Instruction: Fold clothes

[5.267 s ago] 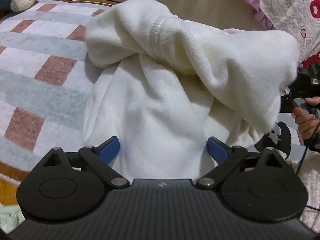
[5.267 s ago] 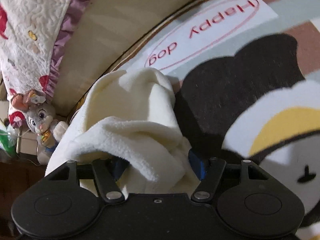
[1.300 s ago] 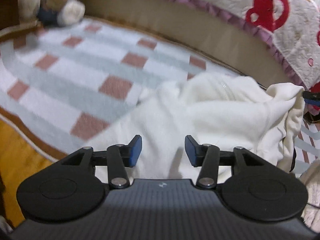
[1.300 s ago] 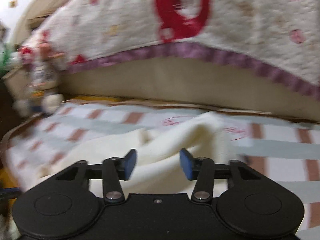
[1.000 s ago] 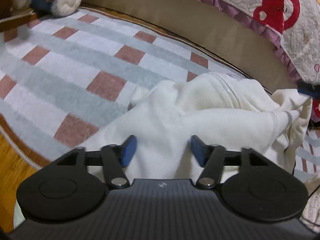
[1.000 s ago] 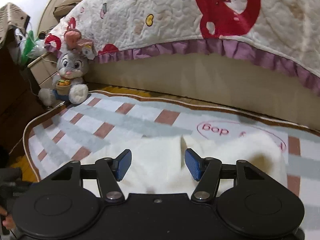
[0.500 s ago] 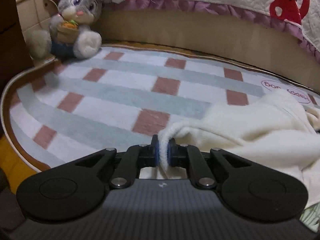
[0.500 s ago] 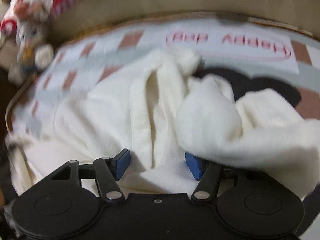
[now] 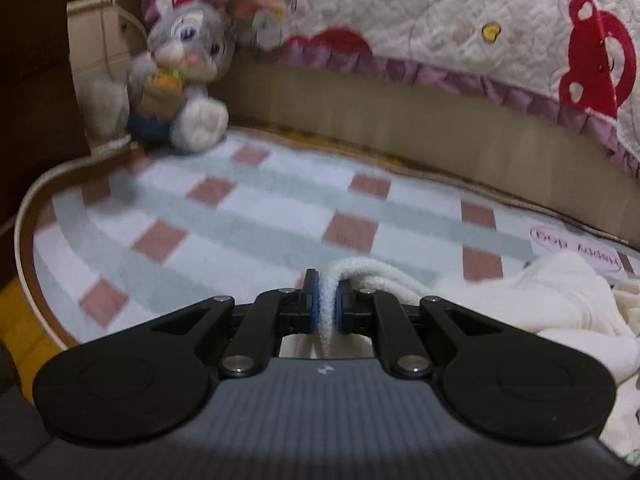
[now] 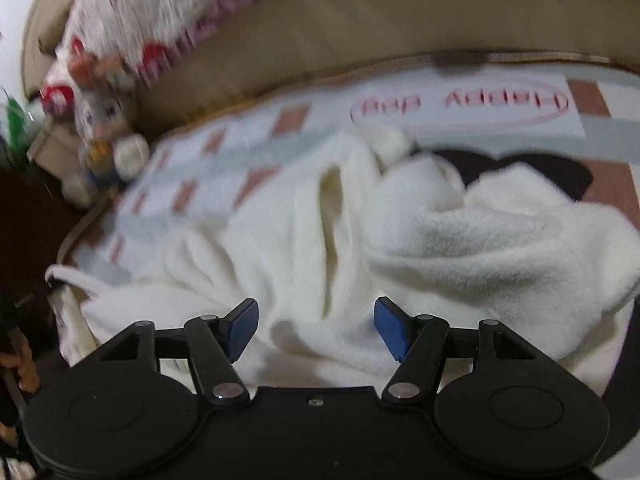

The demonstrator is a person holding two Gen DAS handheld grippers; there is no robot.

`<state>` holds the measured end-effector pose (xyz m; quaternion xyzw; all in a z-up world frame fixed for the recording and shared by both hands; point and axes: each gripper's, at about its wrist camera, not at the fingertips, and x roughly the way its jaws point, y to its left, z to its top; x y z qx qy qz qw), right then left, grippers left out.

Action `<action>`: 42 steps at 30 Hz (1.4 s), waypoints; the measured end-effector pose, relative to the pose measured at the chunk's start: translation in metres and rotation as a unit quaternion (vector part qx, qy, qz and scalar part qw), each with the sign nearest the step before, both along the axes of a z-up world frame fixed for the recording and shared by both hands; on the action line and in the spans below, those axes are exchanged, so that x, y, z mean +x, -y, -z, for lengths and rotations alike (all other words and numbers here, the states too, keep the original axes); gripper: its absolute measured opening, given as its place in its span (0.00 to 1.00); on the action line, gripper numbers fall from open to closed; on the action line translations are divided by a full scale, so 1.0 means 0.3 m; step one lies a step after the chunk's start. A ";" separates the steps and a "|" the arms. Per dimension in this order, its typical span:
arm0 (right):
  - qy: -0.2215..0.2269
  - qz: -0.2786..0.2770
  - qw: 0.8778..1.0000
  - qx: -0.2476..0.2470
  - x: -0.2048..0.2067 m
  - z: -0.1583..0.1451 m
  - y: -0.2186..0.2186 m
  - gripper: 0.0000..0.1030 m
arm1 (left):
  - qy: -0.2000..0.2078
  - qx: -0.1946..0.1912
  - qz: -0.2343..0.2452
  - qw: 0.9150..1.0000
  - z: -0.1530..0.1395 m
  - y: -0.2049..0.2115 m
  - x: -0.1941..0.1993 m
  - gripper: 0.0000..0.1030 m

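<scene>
A cream fleece garment point(image 10: 360, 232) lies crumpled on a checked rug point(image 9: 240, 216). My left gripper point(image 9: 327, 304) is shut on an edge fold of the garment point(image 9: 520, 300), which trails off to the right in the left wrist view. My right gripper point(image 10: 316, 328) is open, its blue pads just above the bunched middle of the garment, holding nothing. The garment's far end reaches the "Happy dog" label point(image 10: 460, 102) on the rug.
A grey plush rabbit point(image 9: 180, 80) sits at the rug's far left corner against a tan bed base point(image 9: 400, 120). A quilted red-and-white bedspread point(image 9: 480, 28) hangs above it. The rug's curved left edge point(image 9: 24, 240) meets wooden floor.
My left gripper shut on the garment's edge and has drawn it leftward and low over the rug. My right gripper swung down over the garment and stays open.
</scene>
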<state>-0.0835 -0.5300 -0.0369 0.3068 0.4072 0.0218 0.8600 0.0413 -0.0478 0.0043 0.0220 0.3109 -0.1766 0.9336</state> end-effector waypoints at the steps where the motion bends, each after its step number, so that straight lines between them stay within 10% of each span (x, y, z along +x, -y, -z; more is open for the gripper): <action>1: 0.014 0.004 1.000 0.004 0.007 -0.017 0.004 0.67 | 0.010 -0.001 0.002 1.000 -0.016 0.002 -0.001 0.07; 9: -0.024 -0.019 1.000 -0.004 0.295 -0.122 0.035 0.71 | 0.049 0.006 0.004 0.999 -0.066 -0.036 -0.082 0.07; 20: -0.119 -0.076 0.988 -0.064 0.539 0.189 0.001 0.75 | 0.026 0.007 -0.013 1.000 -0.016 -0.152 -0.172 0.07; 22: -0.092 -0.084 0.990 -0.072 0.525 0.207 -0.020 0.65 | 0.014 0.005 -0.017 1.000 0.015 -0.165 -0.172 0.07; 23: -0.078 -0.093 0.989 -0.086 0.513 0.203 -0.036 0.45 | 0.012 0.001 -0.019 1.000 0.020 -0.169 -0.172 0.07; 26: -0.021 -0.101 0.986 -0.134 0.458 0.118 -0.077 0.22 | 0.017 -0.004 -0.018 1.000 0.009 -0.172 -0.176 0.07; 32: 0.103 -0.064 0.972 -0.200 0.359 -0.227 -0.053 0.20 | 0.022 0.036 0.007 0.999 -0.026 -0.130 -0.167 0.07; 42: 0.229 0.020 0.931 -0.283 0.333 -0.664 0.067 0.20 | 0.074 -0.030 -0.044 0.996 -0.183 -0.283 -0.059 0.07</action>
